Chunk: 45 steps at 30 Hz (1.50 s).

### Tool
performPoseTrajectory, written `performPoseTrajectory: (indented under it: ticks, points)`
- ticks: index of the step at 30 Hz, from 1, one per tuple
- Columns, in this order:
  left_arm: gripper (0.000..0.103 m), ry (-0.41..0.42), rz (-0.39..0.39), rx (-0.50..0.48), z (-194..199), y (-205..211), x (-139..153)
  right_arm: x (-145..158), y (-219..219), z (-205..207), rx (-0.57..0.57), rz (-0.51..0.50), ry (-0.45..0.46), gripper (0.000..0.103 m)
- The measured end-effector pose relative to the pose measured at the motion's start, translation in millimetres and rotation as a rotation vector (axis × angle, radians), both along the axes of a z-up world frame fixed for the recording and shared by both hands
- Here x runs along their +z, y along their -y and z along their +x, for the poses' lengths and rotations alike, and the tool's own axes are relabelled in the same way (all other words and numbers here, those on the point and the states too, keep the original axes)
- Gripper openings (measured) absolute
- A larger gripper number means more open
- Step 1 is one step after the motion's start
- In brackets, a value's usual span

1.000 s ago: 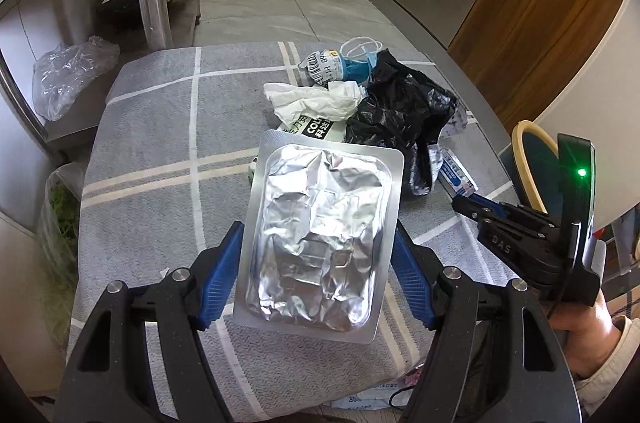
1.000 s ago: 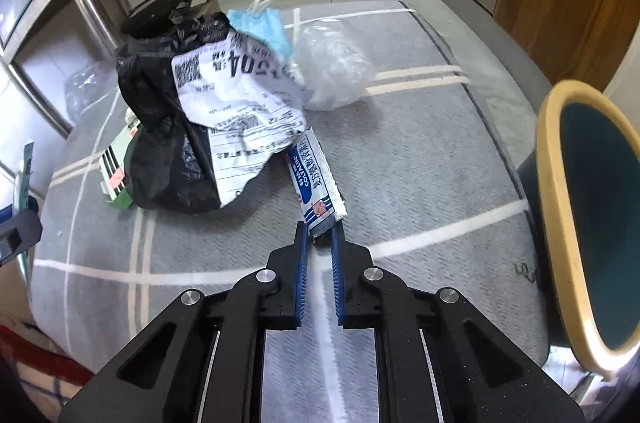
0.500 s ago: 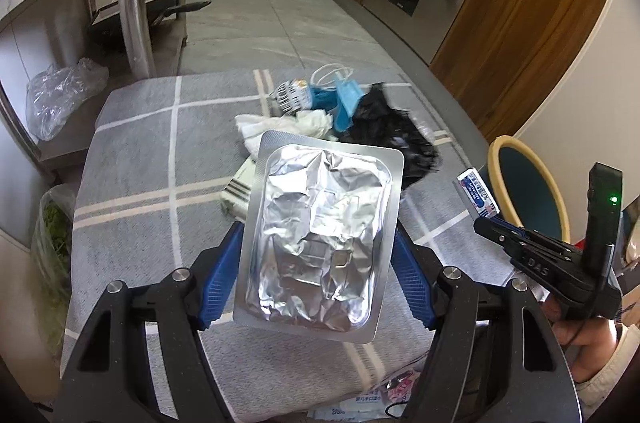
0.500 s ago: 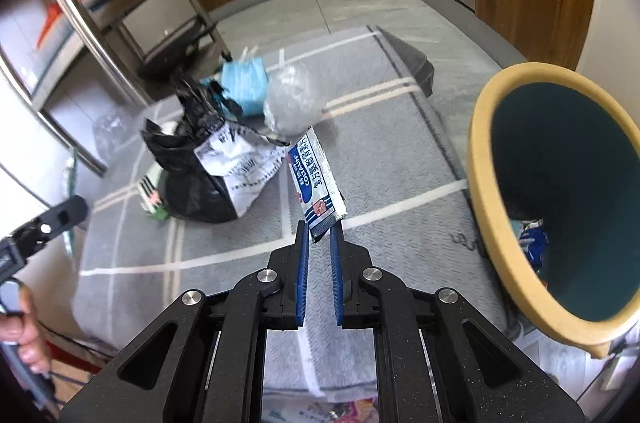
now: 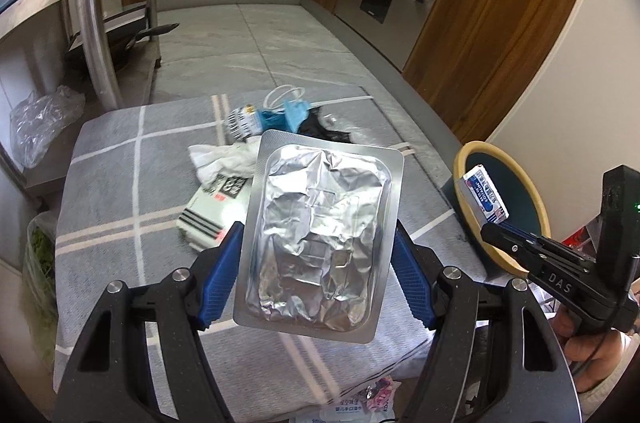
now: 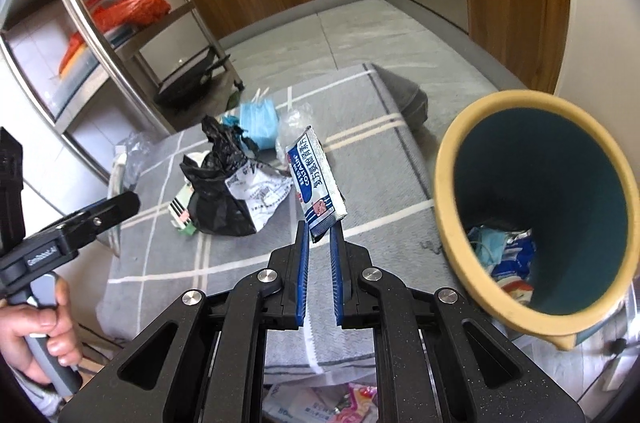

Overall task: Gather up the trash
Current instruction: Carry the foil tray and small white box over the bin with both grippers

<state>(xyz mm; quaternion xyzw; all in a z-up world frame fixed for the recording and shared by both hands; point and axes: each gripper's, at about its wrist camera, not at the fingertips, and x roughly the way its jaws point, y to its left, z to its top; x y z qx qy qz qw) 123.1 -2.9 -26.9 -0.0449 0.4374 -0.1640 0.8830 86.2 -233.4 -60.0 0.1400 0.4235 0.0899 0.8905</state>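
1. L gripper (image 5: 316, 255), bottom centre of L wrist view: jaws set wide, blue pads pressing both long edges of a silver foil blister pack (image 5: 320, 239). Pack is held off the mat, tilted a bit clockwise, crinkled foil side facing cam.
2. R gripper (image 6: 320, 227), bottom centre of R wrist view: jaws nearly closed, pinching the lower end of a blue/white sachet (image 6: 316, 179). Sachet sticks up and leans left, clear of the mat.
3. In L wrist view the same sachet (image 5: 484, 197) shows at right, overlapping the bin rim w/ the R gripper (image 5: 500, 229) below it; whether it's actually over the opening, can't tell.
4. Bin (image 6: 440, 179), yellow rim, teal inside, fills right of R wrist view just beside the sachet; trash already at its bottom, incl. a blue mask and wrappers.
5. Grey mat w/ white stripes (image 5: 120, 191) covers mid frame in both views.
6. Trash left on mat, centre-left of R wrist view: black plastic bag (image 6: 216, 191) w/ printed white paper (image 6: 260, 195) against it, blue face mask (image 6: 258, 121) and clear plastic behind, near upper centre.
7. L wrist view, above the pack: white crumpled tissue (image 5: 220, 159), white box w/ black stripes (image 5: 208, 219), blue mask (image 5: 294, 113).
8. Steel shelf rack (image 6: 100, 35) upper left; wood cabinets across the top.
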Motion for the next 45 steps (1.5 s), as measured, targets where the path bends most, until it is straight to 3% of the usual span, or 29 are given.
performPoseTrajectory:
  ticks: [8, 20, 32, 45]
  points:
    - [0.07, 0.019, 0.011, -0.05, 0.9, 34.4, 9.4, 18.9, 30.0, -16.3, -0.052, -0.028, 0.051, 0.011]
    - [0.07, 0.035, 0.03, -0.146, 3.9, 103.7, 18.6, 24.0, 78.4, -34.5, -0.152, -0.051, 0.087, 0.012]
    - [0.07, 0.023, -0.002, -0.224, 5.6, 168.8, 16.5, 13.6, 114.7, -47.4, -0.24, -0.061, 0.082, 0.012]
    - [0.07, -0.023, -0.013, -0.304, 15.5, 243.9, -1.5, -11.4, 158.4, -59.2, -0.319, -0.073, 0.019, 0.012]
